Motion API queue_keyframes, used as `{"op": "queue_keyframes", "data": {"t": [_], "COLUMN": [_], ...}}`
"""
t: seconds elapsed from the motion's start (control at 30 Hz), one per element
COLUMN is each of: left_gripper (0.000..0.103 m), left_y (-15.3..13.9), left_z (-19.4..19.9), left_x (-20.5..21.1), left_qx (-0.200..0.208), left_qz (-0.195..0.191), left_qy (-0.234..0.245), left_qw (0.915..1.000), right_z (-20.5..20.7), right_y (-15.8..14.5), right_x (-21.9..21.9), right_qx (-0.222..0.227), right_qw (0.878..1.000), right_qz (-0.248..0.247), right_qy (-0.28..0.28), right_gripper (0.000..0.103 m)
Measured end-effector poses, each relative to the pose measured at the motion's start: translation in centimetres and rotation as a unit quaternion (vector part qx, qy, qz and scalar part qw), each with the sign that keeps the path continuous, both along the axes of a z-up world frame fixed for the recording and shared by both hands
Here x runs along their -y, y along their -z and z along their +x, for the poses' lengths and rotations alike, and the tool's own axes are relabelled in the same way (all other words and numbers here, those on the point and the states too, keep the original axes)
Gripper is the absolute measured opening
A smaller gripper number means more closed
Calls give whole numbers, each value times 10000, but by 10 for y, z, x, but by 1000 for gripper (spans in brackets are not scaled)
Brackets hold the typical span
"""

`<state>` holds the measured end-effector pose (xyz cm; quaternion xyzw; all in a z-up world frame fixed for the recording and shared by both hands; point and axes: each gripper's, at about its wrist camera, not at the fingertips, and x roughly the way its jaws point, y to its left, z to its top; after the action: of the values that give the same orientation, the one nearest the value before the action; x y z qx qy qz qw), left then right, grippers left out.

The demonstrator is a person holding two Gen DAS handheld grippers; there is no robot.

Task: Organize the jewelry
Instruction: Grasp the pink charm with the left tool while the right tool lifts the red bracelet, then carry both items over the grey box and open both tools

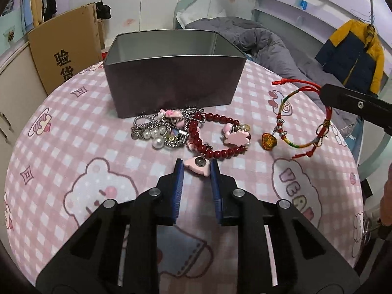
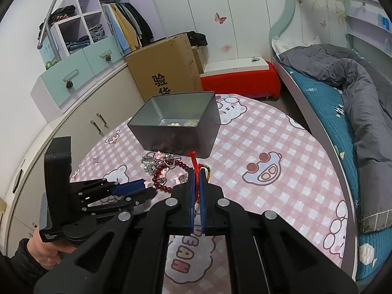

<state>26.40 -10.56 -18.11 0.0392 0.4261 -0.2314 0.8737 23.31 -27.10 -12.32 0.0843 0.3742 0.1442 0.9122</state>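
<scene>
A grey metal tin (image 1: 171, 73) stands open at the back of the table; the right wrist view shows its rim (image 2: 171, 120) and a few pale pieces inside. In front of it lies a pile of jewelry: silver chains with pearls (image 1: 156, 129) and a dark red bead bracelet (image 1: 215, 134). My left gripper (image 1: 196, 169) has its jaws around a pink charm (image 1: 197, 166), touching both sides. My right gripper (image 2: 196, 174) is shut on a red cord bracelet (image 1: 303, 122) with a gold charm, held up above the table; the cord (image 2: 193, 159) sticks out between its pads.
The round table has a pink checked cloth with cartoon bears (image 1: 98, 186). A cardboard box (image 2: 166, 71) and cabinets stand behind the table on the left. A bed with a grey duvet (image 2: 355, 93) is to the right.
</scene>
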Motion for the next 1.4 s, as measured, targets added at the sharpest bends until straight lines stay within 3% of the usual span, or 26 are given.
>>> {"op": "queue_keyframes", "data": {"t": [0.17, 0.53, 0.9, 1.17, 1.4], "left_gripper": [21, 21, 21, 21, 22], "left_y": [-9, -72, -137, -154, -149], "left_z": [-11, -32, 2, 41, 70], "left_x": [-12, -42, -50, -43, -30], "left_qx": [38, 807, 1509, 1487, 1301], "left_qz": [-90, -279, -522, -687, -611], "left_qy": [-33, -247, -399, -378, -366], "left_qw": [9999, 9960, 9864, 9858, 9889], "right_z": [-3, -2, 21, 52, 84], "right_y": [-5, -23, -97, -125, -114], "right_x": [-3, -20, -38, -39, -38], "right_qx": [46, 249, 1143, 1437, 1242], "right_qw": [10000, 9994, 9916, 9876, 9904], "right_qz": [-1, -7, -150, -109, -90], "right_qy": [-29, -227, -578, -624, -599], "right_gripper": [2, 2, 2, 2, 2]}}
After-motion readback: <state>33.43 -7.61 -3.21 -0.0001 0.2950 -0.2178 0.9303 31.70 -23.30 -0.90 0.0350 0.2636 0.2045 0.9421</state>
